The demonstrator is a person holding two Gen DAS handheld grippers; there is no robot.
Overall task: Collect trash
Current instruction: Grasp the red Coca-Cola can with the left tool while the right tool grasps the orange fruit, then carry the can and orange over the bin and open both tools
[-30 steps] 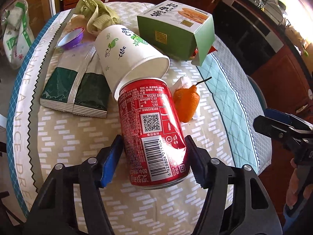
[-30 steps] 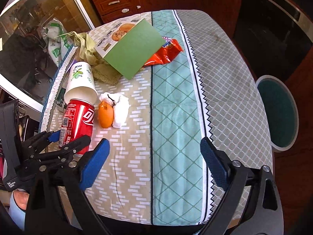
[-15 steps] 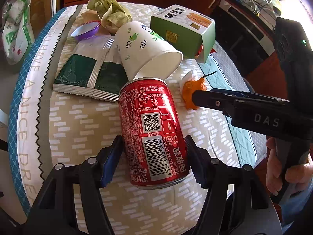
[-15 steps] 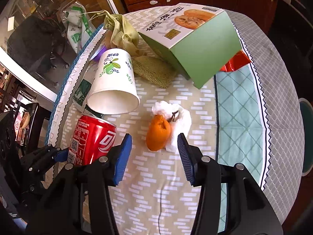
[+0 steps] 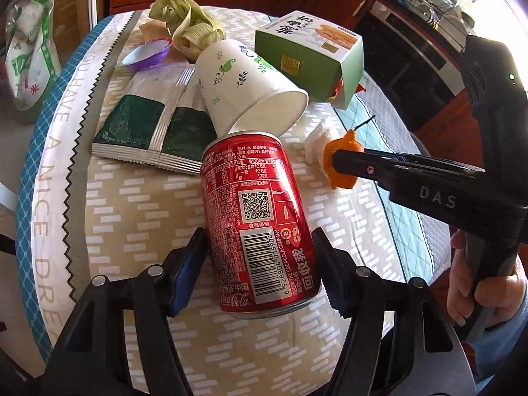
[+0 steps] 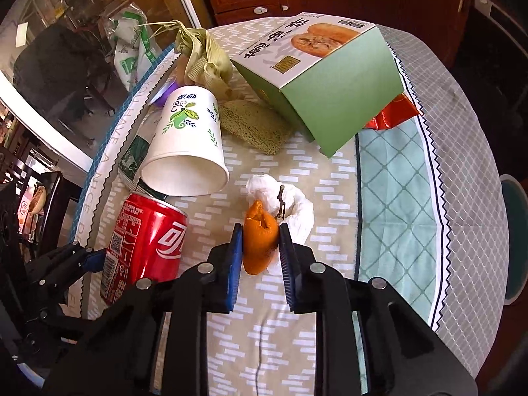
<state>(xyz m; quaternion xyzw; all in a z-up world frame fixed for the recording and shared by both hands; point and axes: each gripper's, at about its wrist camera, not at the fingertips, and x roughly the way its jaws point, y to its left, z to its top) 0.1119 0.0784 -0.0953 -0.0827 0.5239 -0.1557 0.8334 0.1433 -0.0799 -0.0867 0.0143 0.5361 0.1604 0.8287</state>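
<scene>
My left gripper (image 5: 259, 247) is shut on a red cola can (image 5: 257, 221), which also shows in the right wrist view (image 6: 145, 244). My right gripper (image 6: 259, 236) is shut on an orange peel (image 6: 259, 241) that lies on the table against a crumpled white tissue (image 6: 290, 204). The peel also shows in the left wrist view (image 5: 343, 151), held by the right gripper (image 5: 340, 161). A paper cup (image 5: 247, 85) lies on its side just beyond the can.
On the round table (image 6: 396, 198) lie a green cake box (image 6: 330, 82), a red snack wrapper (image 6: 392, 112), a sponge (image 6: 254, 125), green sachets (image 5: 151, 128), a purple dish (image 5: 145, 56) and dried leaf wrappings (image 5: 184, 23). A stool (image 6: 514, 237) stands at the right.
My right gripper has moved in to the orange peel and shut on it. My left gripper has kept hold of the can, and the table items sit further off in its view.
</scene>
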